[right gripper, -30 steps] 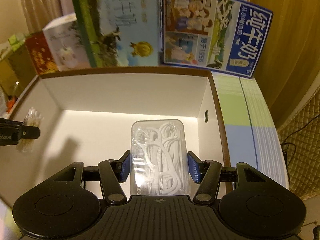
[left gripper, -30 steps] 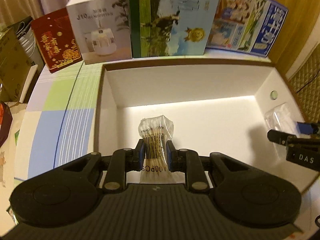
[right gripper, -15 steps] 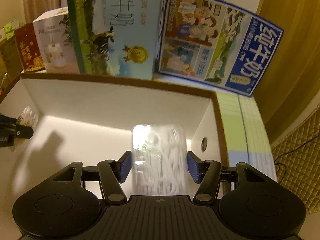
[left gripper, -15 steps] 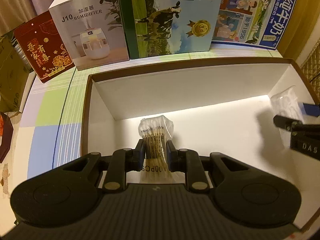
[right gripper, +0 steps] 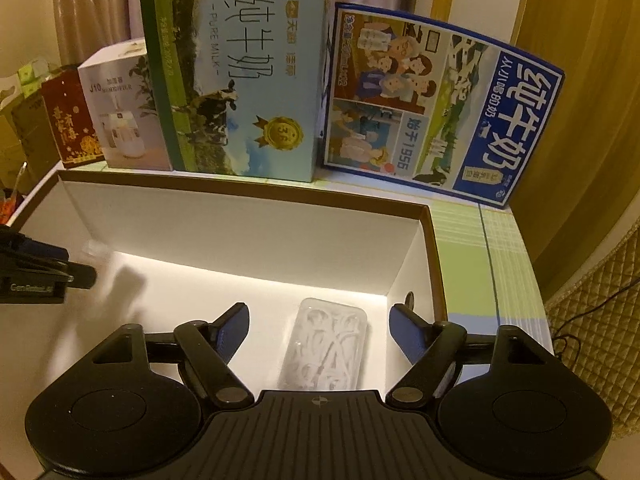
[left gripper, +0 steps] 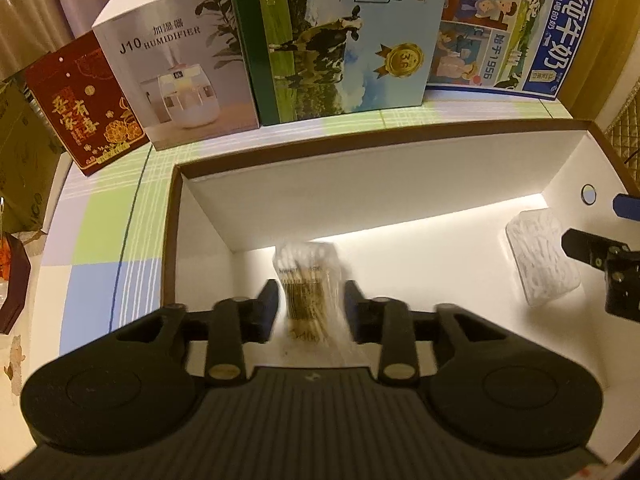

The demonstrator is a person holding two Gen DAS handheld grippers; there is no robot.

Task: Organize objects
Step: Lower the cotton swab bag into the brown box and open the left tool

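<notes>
White box floor, both tongs spread, left around swabs, right around floss case.

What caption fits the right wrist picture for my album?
The right hand-held gripper hangs open over a clear floss pick case lying in the white box.

Checked tablecloth table, open white box, four cartons behind
</notes>
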